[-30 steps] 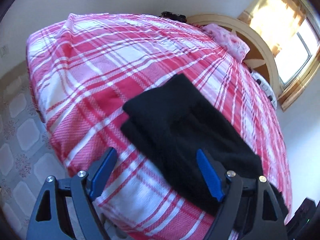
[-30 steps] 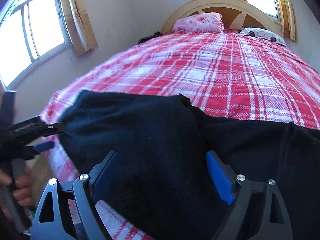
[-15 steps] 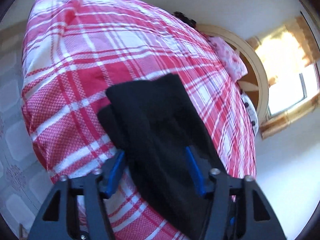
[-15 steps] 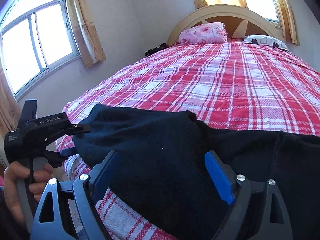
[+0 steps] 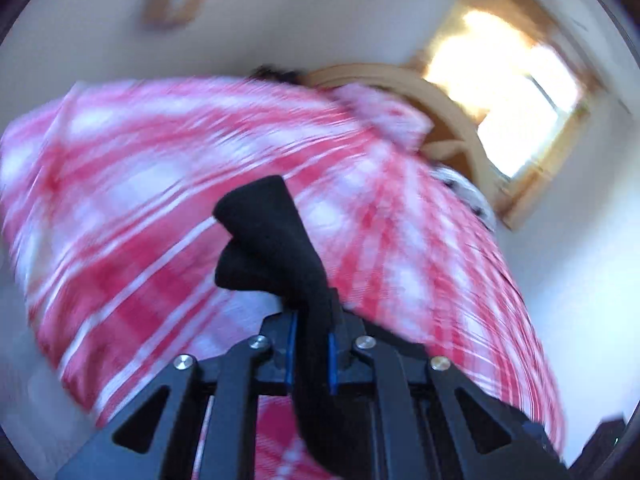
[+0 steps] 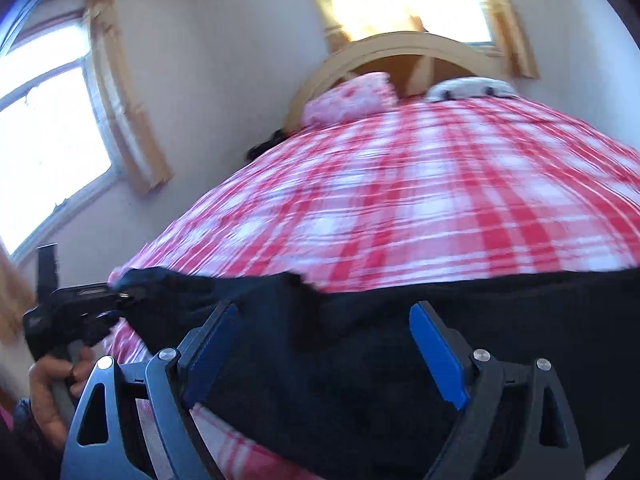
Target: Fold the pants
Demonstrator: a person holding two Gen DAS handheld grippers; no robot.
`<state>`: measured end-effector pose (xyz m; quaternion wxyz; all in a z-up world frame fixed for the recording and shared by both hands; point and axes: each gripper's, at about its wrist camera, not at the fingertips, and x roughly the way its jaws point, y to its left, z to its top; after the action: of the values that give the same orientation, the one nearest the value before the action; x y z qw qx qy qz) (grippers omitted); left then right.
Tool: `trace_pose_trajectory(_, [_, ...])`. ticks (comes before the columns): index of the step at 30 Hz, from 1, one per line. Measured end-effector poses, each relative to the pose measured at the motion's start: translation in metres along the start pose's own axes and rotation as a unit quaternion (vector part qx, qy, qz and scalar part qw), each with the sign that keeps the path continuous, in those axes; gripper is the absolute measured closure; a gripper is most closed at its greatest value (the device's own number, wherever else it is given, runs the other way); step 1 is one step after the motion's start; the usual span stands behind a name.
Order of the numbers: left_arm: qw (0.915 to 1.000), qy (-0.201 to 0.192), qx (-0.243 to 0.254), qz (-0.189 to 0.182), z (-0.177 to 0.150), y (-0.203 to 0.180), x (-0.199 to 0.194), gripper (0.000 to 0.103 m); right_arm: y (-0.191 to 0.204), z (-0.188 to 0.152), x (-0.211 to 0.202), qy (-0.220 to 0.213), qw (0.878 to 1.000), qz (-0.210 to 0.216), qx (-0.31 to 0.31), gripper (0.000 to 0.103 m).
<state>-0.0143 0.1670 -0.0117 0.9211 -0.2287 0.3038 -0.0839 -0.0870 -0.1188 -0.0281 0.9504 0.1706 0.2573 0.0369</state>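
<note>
Bedroom, sunlit windows; bed (image 6: 420, 208) under red-and-white plaid cover, wooden headboard (image 6: 400, 46), pink pillow (image 6: 352, 98) at the head. Black pants (image 6: 360, 360) lie across the near edge of the bed. Left tool (image 5: 311, 354): jaws pressed tight on a bunched corner of the pants, cloth raised off the cover. Right tool (image 6: 320, 354): jaws wide, over the pants, gripping nothing. Person's hand (image 6: 50, 392) on the left tool's handle.
</note>
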Motion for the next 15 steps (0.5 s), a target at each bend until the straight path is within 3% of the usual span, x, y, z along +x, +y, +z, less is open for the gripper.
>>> trace_pose_trajectory(4, [0.9897, -0.024, 0.118, -0.077, -0.01, -0.073, -0.01, 0.092, -0.053, 0.0, -0.026, -0.008, 0.997, -0.047, 0.063, 0.014])
trace_pose_trajectory(6, [0.9752, -0.019, 0.173, -0.137, -0.026, -0.111, -0.015, 0.092, -0.076, -0.003, -0.039, -0.011, 0.994, -0.065, 0.088, 0.014])
trace_pose_trajectory(8, [0.9594, -0.012, 0.214, -0.183, -0.044, -0.141, -0.017, 0.092, -0.097, -0.005, -0.055, -0.017, 0.991, -0.075, 0.113, 0.014])
trace_pose_trajectory(11, [0.9264, 0.013, 0.285, -0.246, -0.087, -0.185, -0.019, 0.092, -0.124, -0.009, -0.077, -0.033, 0.987, -0.061, 0.148, 0.014])
trace_pose_trajectory(13, [0.911, 0.034, 0.316, -0.263, -0.11, -0.199, -0.017, 0.092, -0.14, -0.011, -0.089, -0.045, 0.983, -0.034, 0.176, 0.014])
trace_pose_trajectory(15, [0.8856, 0.07, 0.374, -0.267, -0.147, -0.214, -0.01, 0.092, -0.151, -0.014, -0.095, -0.051, 0.979, -0.008, 0.199, 0.014])
